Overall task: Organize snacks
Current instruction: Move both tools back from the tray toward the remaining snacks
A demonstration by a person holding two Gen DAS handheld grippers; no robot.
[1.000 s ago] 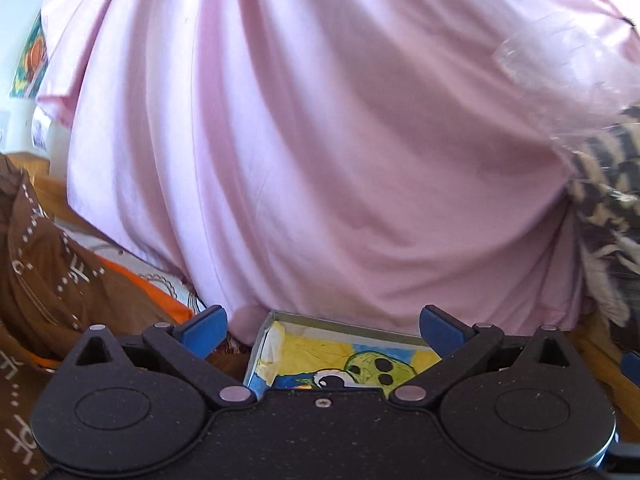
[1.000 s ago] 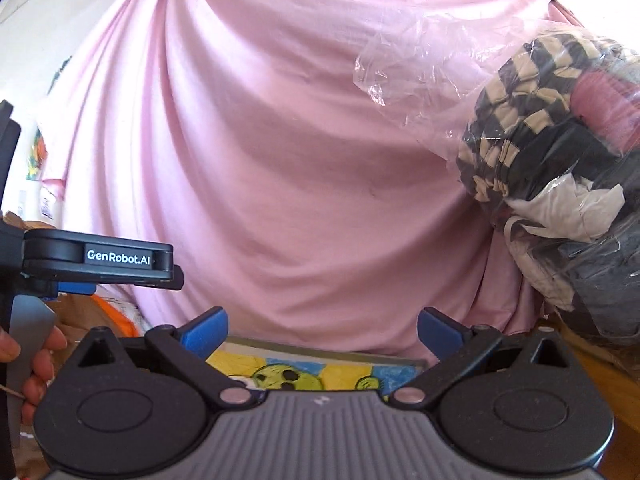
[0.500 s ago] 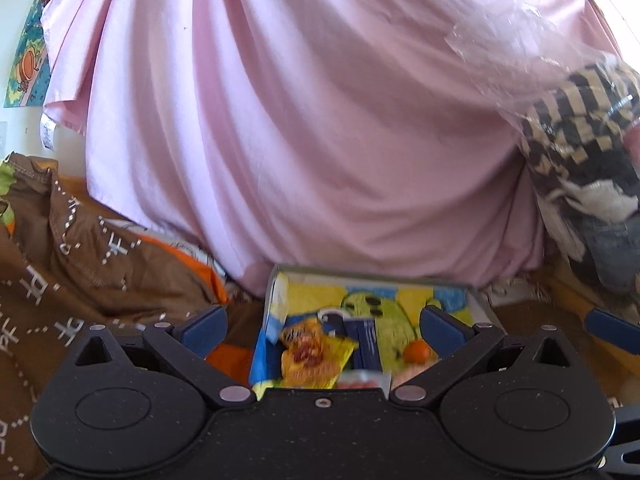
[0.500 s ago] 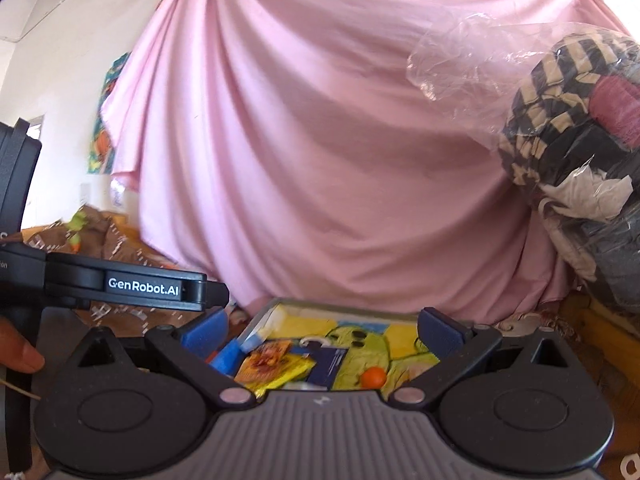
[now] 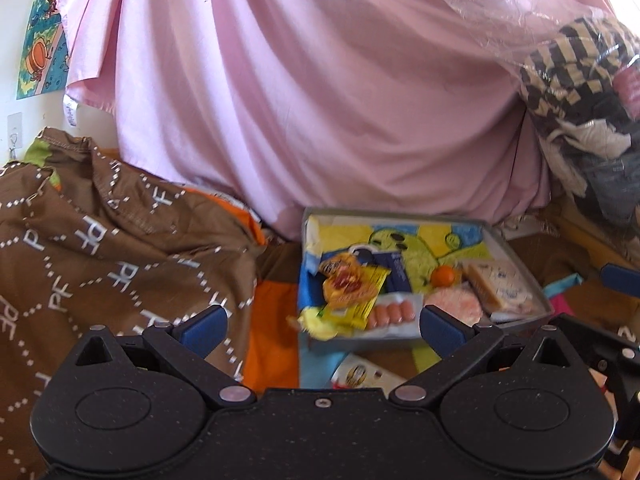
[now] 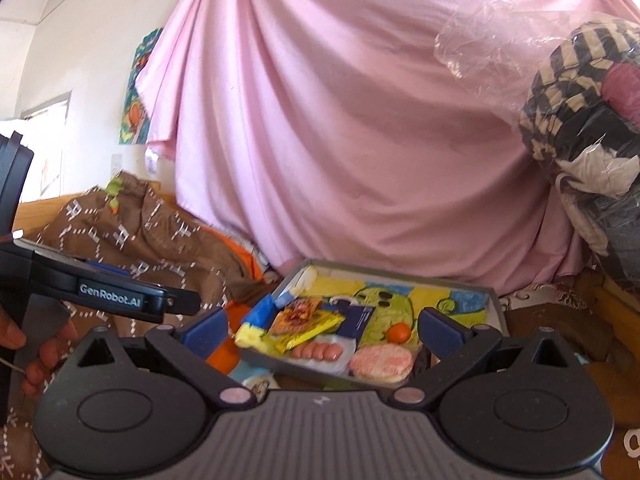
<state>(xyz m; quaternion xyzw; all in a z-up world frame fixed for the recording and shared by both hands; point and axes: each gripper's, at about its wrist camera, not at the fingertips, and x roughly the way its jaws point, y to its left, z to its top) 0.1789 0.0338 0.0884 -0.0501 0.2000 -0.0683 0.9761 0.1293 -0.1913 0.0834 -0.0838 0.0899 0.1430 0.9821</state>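
1. Presently, left gripper (image 5: 322, 326): jaws wide apart, empty.
2. Right gripper (image 6: 322, 326): jaws wide apart, empty.
3. Snack tray (image 5: 516, 258): at 12 o'clock beyond both grippers, holding yellow packet (image 5: 352, 292), sausages (image 5: 390, 314), small orange (image 5: 445, 276).

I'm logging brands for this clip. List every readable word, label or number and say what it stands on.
"GenRobot.AI": white print on the black left gripper, seen from the right wrist view.
"PF": white letters repeated over the brown cloth, some upside down.
Snack wrappers in the tray: print too blurred to read.
Packet in front of the tray: logo too blurred to read.
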